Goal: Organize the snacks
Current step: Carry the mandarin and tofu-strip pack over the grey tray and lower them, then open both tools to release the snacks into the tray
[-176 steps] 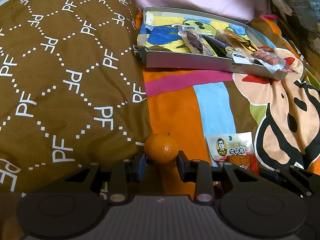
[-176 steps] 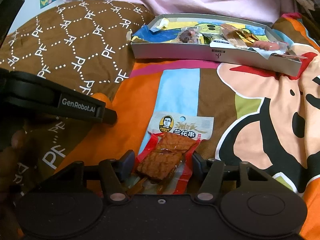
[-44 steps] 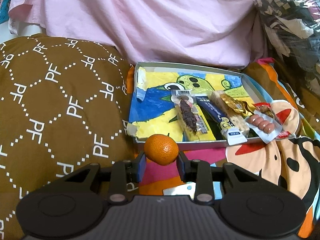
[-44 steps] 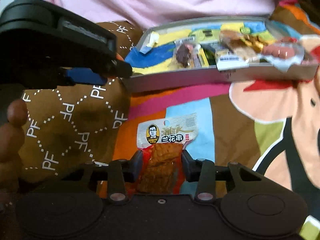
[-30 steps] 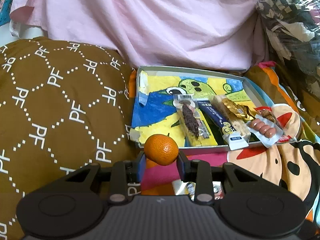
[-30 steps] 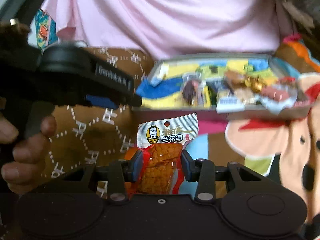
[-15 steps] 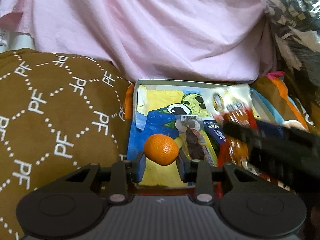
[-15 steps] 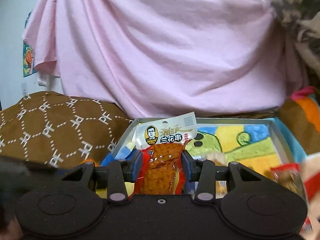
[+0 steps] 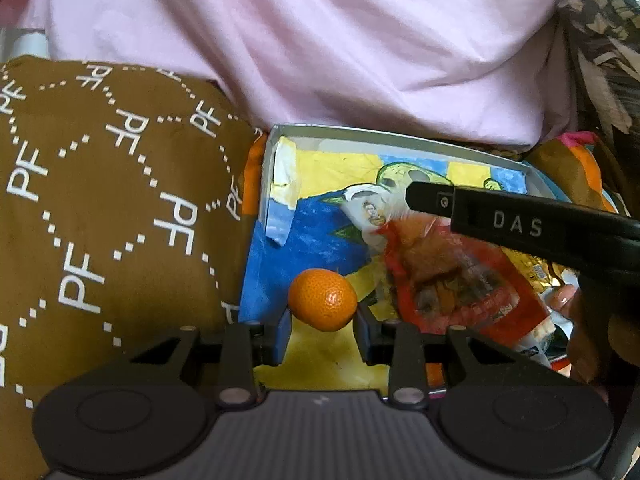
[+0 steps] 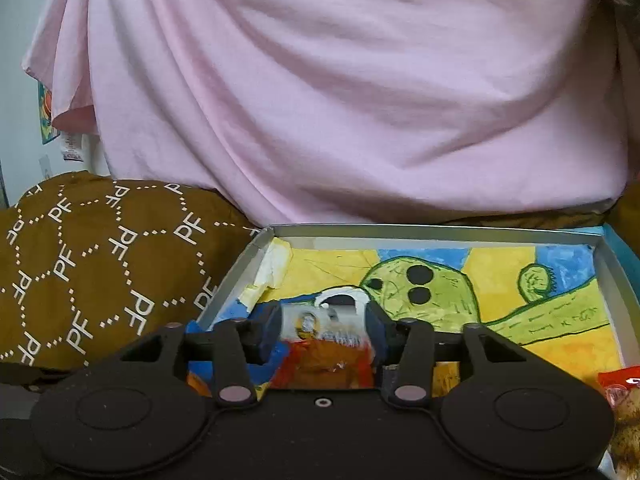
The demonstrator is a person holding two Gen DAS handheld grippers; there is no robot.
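Note:
My left gripper [image 9: 322, 322] is shut on a small orange tangerine [image 9: 322, 299] and holds it over the near left part of the grey box [image 9: 267, 168] with a painted liner. My right gripper [image 10: 322, 330] has its jaws spread wide; the red-and-white tofu snack packet [image 10: 320, 344] lies blurred between and below them, over the box [image 10: 440, 231]. In the left wrist view the packet [image 9: 452, 276] hangs under the right gripper's black body [image 9: 520, 228], above other wrapped snacks in the box.
A brown "PF" pillow [image 9: 100, 208] lies left of the box. Pink cloth [image 10: 320, 100] hangs behind it. Another red snack pack [image 10: 620, 384] sits at the box's right edge. A hand [image 9: 584, 320] holds the right gripper.
Both grippers moved forward over the box. The right gripper's jaws opened wide and the snack packet dropped lower between them. The left gripper still holds the tangerine.

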